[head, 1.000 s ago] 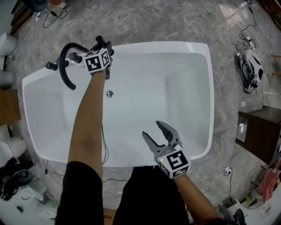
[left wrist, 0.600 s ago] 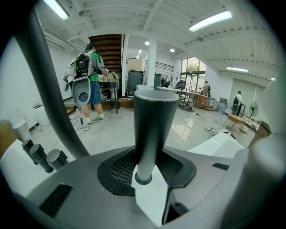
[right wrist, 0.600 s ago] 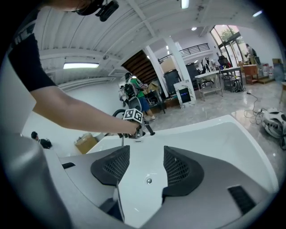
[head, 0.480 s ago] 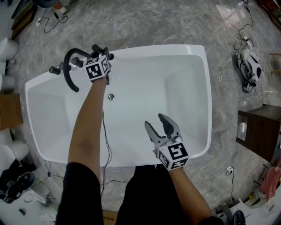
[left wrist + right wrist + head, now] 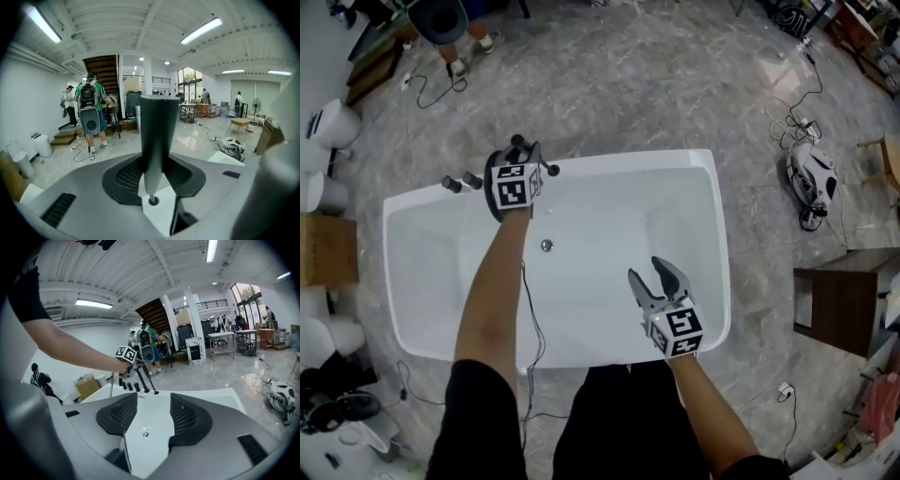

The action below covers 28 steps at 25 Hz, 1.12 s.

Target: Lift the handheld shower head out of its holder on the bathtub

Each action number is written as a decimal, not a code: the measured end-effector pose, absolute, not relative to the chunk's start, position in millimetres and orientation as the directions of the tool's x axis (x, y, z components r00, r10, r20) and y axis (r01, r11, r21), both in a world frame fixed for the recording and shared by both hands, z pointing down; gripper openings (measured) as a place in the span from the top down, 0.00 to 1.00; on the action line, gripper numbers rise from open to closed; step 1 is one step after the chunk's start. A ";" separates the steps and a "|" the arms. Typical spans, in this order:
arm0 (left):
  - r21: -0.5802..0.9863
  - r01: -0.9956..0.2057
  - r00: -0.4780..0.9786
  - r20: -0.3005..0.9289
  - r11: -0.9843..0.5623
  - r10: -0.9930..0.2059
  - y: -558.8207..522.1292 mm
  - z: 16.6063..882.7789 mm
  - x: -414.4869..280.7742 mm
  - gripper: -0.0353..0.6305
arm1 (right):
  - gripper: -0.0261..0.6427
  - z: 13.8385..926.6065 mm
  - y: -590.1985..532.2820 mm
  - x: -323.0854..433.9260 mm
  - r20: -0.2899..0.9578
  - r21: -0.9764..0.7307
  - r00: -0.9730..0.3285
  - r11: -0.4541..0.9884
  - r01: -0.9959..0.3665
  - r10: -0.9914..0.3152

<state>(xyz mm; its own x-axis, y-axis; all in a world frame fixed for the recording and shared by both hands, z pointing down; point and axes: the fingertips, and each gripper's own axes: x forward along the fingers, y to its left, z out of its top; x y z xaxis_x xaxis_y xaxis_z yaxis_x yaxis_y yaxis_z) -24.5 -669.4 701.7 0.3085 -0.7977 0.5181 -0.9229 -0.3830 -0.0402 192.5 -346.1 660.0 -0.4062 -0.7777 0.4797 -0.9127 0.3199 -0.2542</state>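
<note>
Item one, left gripper [image 5: 521, 155]: in its own view I see both pads shut on the dark upright handle of the handheld shower head [image 5: 157, 136], whose small round lower end shows over white tub surface. From the right gripper view it hangs above the far rim with thin black rods trailing beneath it, so I cannot tell whether the handle is fully clear of its holder. Compared with a second ago, this gripper sits higher and nearer my head camera. The black arched spout [image 5: 491, 202], earlier plain at its left, now shows only as a sliver beside the marker cube. Two small black knobs [image 5: 450, 184] stay visible on the rim to its left. Item two, right gripper [image 5: 649, 274]: held over the near right part of the bathtub [image 5: 609, 202], jaws wide apart with only bare tub between them. They have just been closing a little. It holds much the same spot over the tub as before. Item three, drain [image 5: 547, 246]: on the tub floor, below the left gripper in the head view. Item four, framing: the tub now lies lower in the head view, with more grey floor above it.
</note>
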 end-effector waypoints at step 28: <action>-0.006 -0.925 0.366 0.260 -0.380 -0.894 -568.3 314.3 -48.0 0.75 | 0.74 434.2 -273.5 233.2 0.237 -0.237 -0.370 0.316 -0.919 -0.898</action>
<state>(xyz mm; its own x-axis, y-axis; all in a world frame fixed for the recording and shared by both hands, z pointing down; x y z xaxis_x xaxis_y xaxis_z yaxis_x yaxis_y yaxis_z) -48.0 -568.3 314.3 0.3655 -0.8938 0.2597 -0.9250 -0.3799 -0.0056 233.2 -273.5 434.2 -0.3701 -0.8983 0.2368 -0.9187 0.3160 -0.2371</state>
